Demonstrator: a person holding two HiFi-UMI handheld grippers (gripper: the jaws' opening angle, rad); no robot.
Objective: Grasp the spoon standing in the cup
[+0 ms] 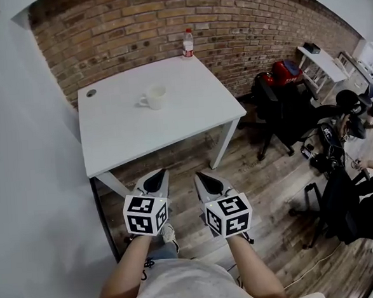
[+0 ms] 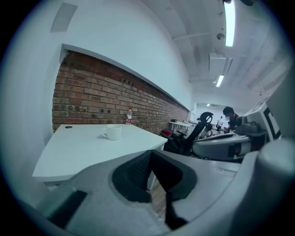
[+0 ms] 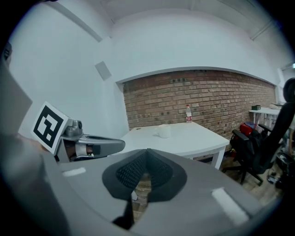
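A white cup (image 1: 156, 96) with a handle stands near the middle of a white table (image 1: 128, 139); I cannot make out a spoon in it. The cup is small and far off in the left gripper view (image 2: 112, 132) and in the right gripper view (image 3: 164, 131). My left gripper (image 1: 155, 177) and right gripper (image 1: 204, 179) hang side by side over the wooden floor, short of the table's near edge and well away from the cup. Each one's jaws meet at the tip with nothing between them, as with the left gripper (image 2: 150, 153) and the right gripper (image 3: 146, 152).
A plastic bottle (image 1: 188, 43) stands at the table's far edge by the brick wall. A white wall runs along the left. Black office chairs (image 1: 279, 110), a red bag (image 1: 287, 70) and a seated person (image 1: 357, 111) fill the right side. The table has a round cable hole (image 1: 91, 92).
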